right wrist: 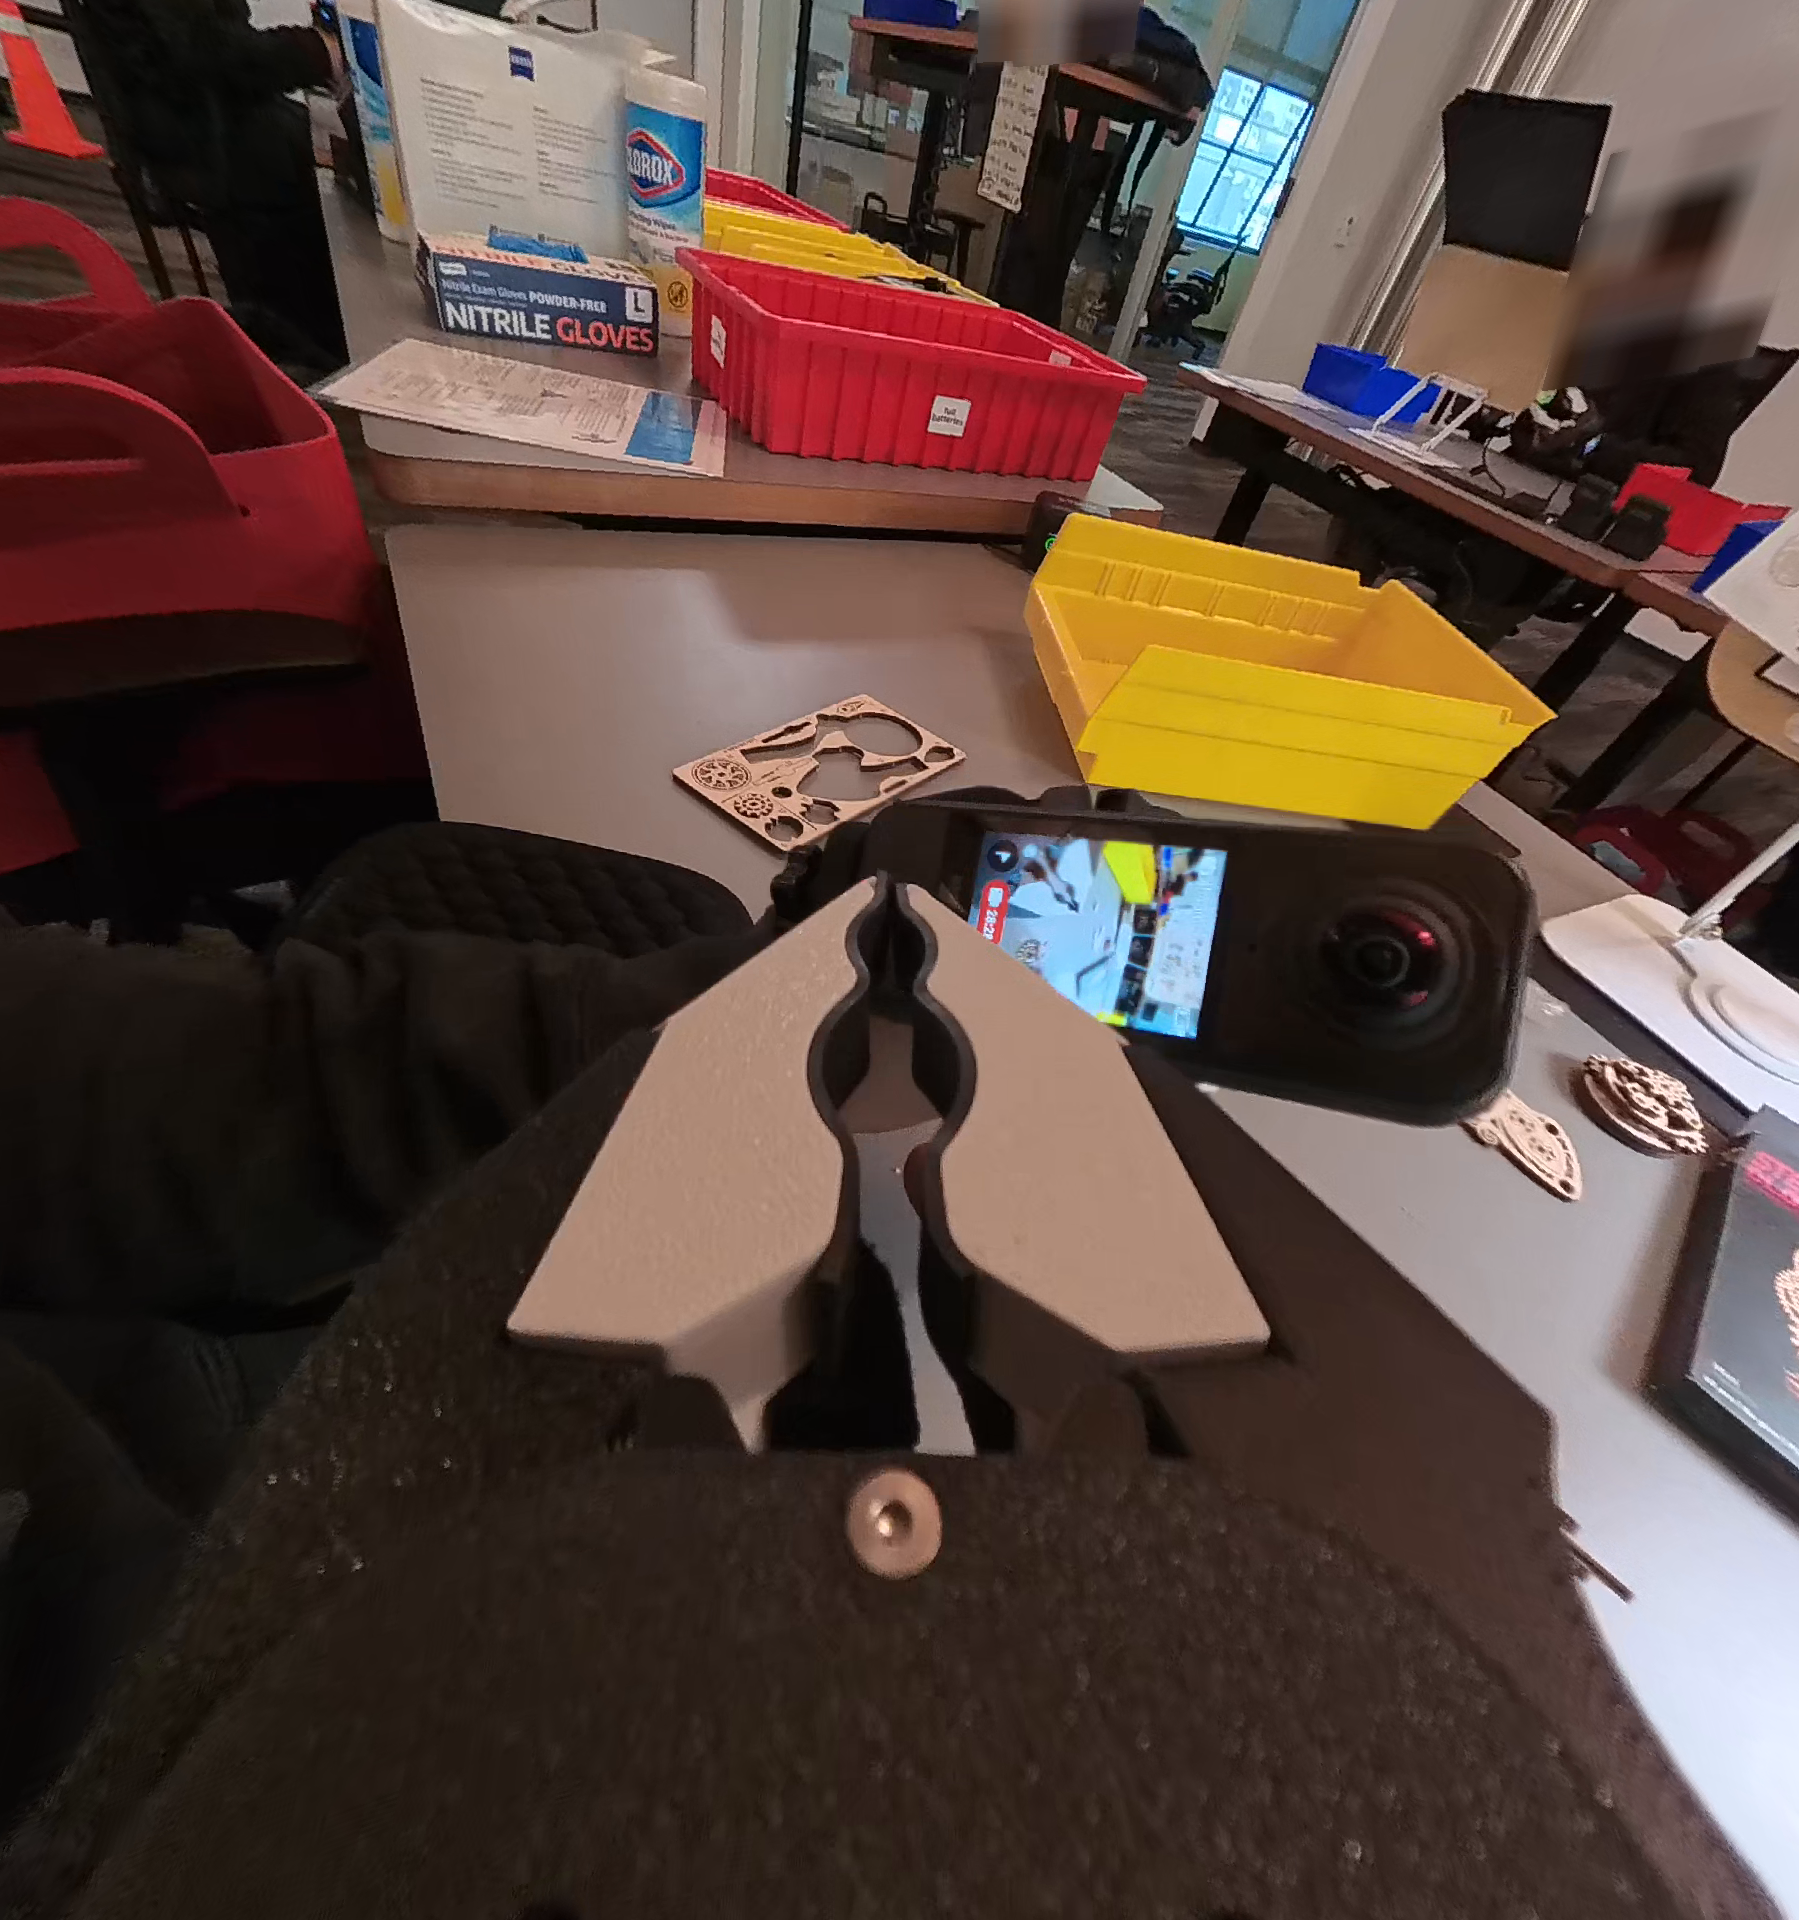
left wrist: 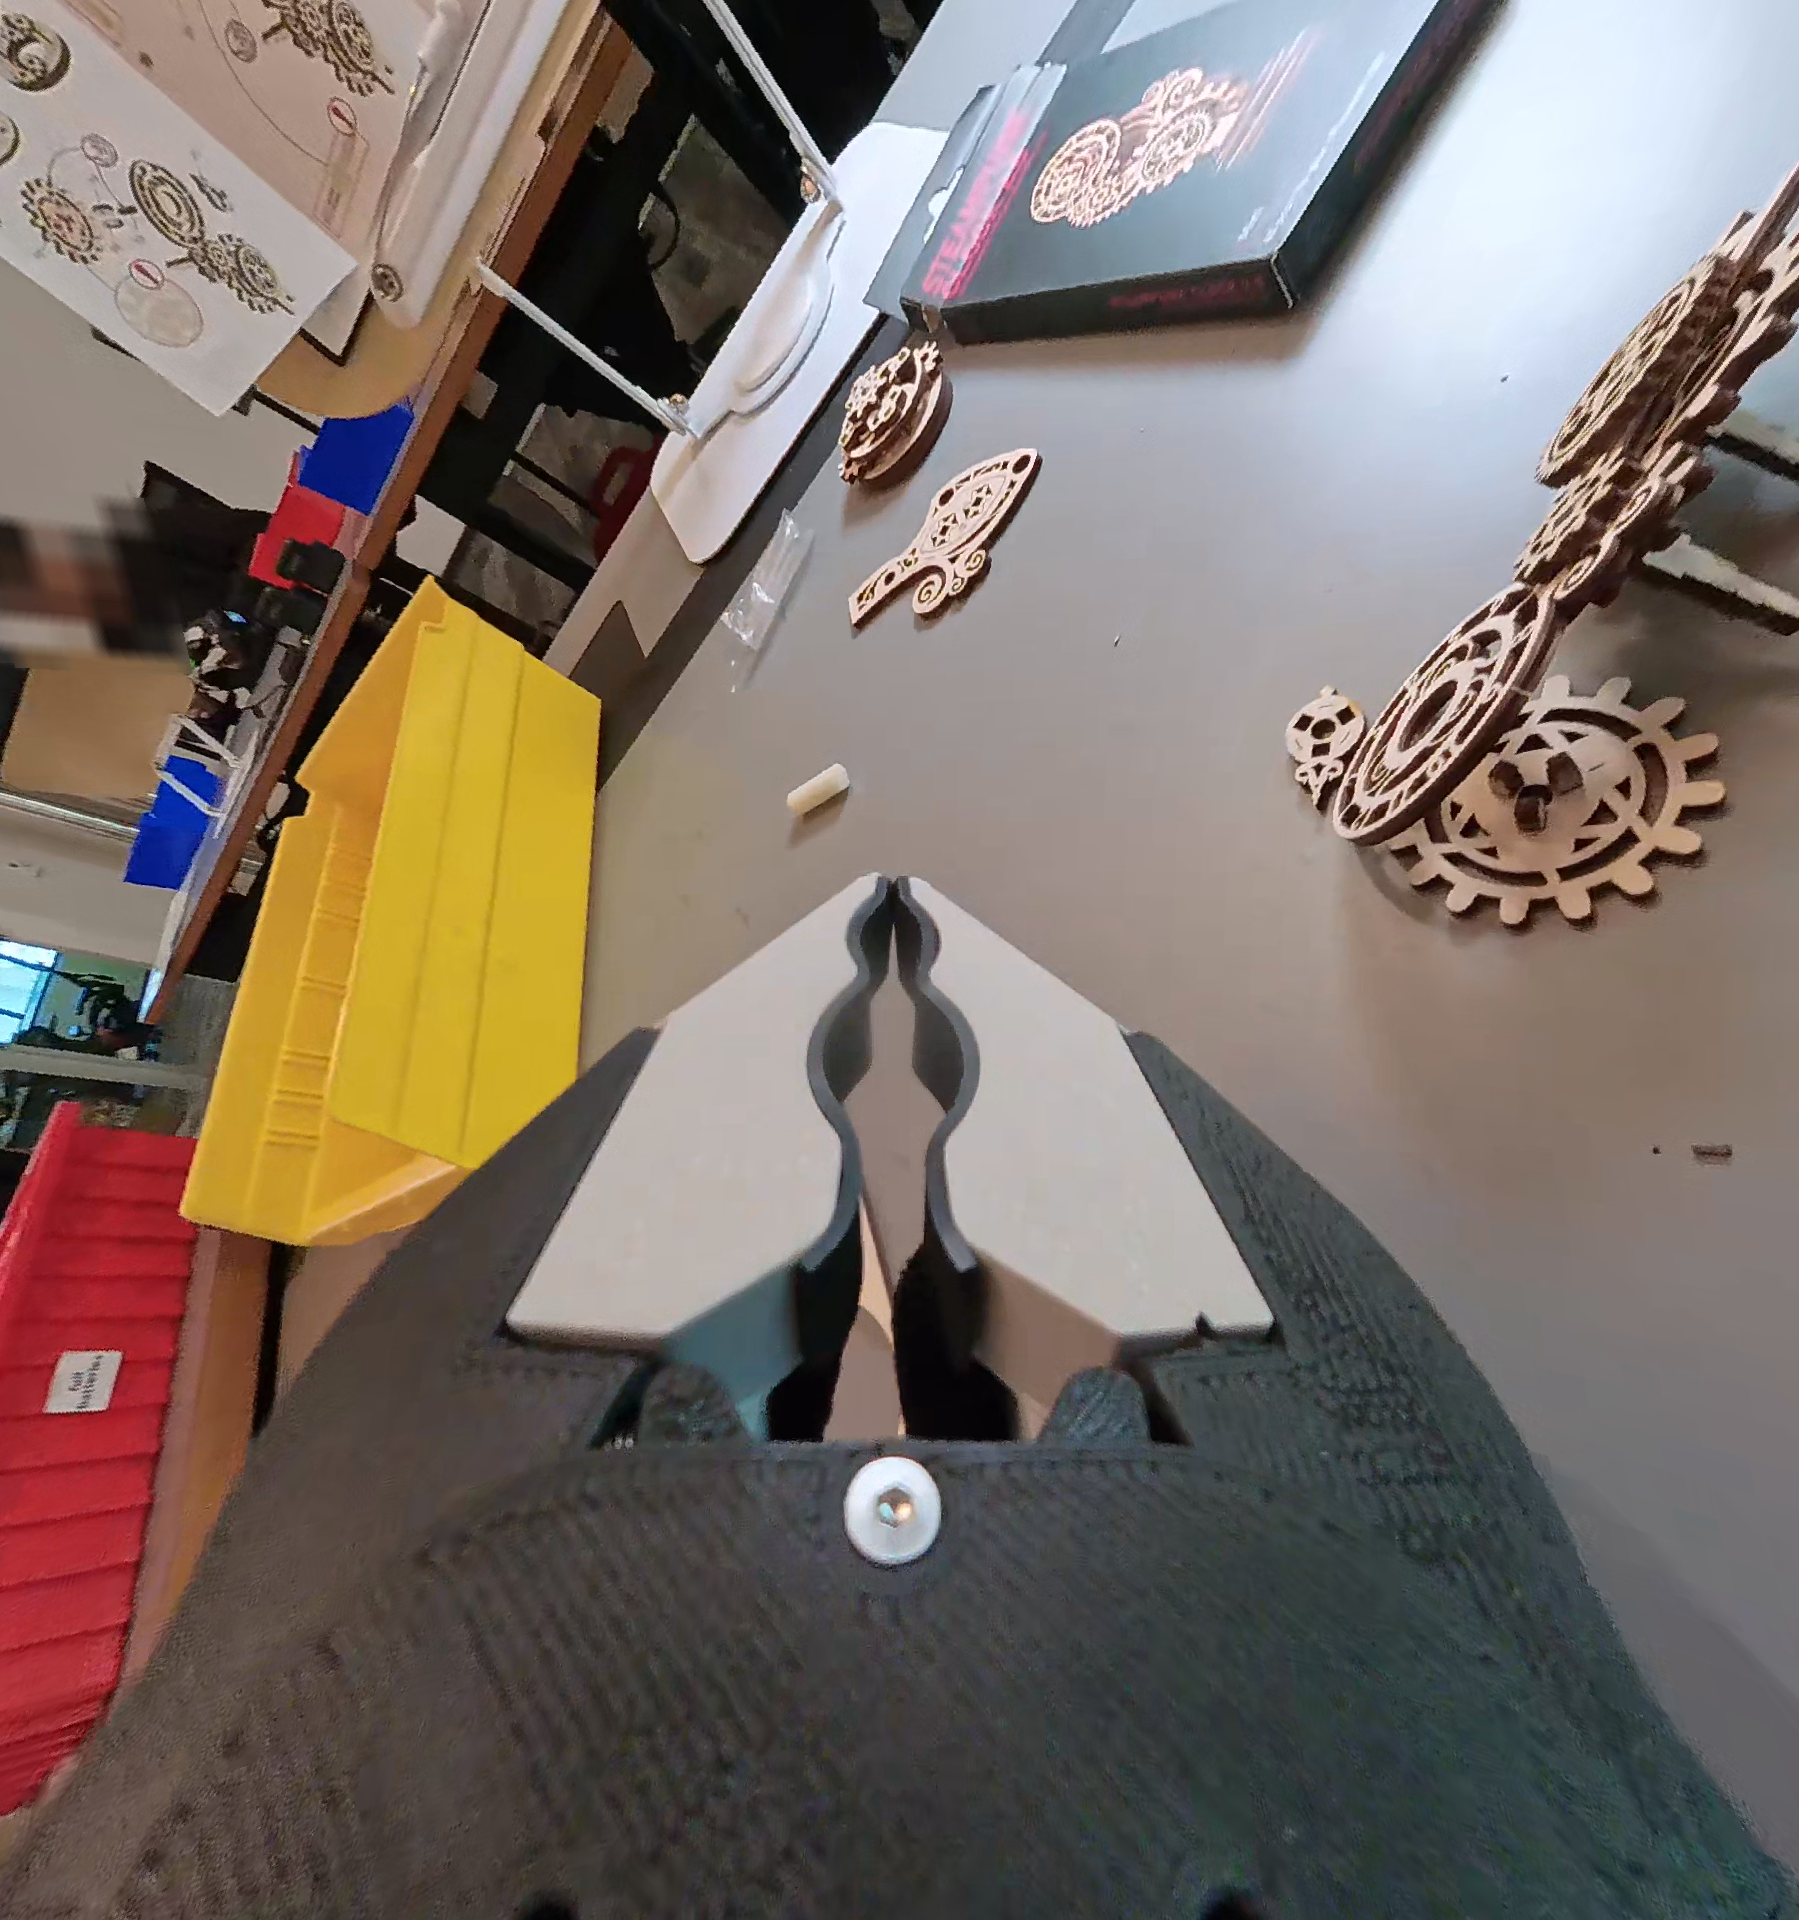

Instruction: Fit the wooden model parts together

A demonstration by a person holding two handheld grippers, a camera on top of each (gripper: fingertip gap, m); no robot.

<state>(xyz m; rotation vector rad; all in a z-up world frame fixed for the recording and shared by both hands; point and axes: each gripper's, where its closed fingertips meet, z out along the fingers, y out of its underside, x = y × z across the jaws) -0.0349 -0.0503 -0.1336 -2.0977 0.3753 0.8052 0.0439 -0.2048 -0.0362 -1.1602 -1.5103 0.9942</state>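
A grey worktop (left wrist: 1186,1039) fills a busy workroom, with more tables behind carrying red bins (right wrist: 895,364), blue bins and a glove box (right wrist: 542,301). A yellow bin (left wrist: 407,935) sits at the worktop's edge, beside a black kit box (left wrist: 1217,166) and a white stand base (left wrist: 770,374).

The left gripper (left wrist: 893,883) hovers above the worktop, its jaws clenched tip to tip on nothing. The right gripper (right wrist: 895,888) is likewise pressed closed and empty; just beyond it sits the camera (right wrist: 1238,956) on the other gripper.

The assembled wooden gear model (left wrist: 1601,499) stands upright on two feet at the far right of the left wrist view, its long axis running along the chain of gears, whose lowest disc leans onto a flat toothed gear (left wrist: 1570,810) lying on the worktop. Well apart, near the box, lie a small round gear stack (left wrist: 895,410) and a flat filigree paddle piece (left wrist: 947,540). A pale peg (left wrist: 817,788) rests near the left jaws. A punched-out parts sheet (right wrist: 817,769) lies flat ahead of the right gripper.
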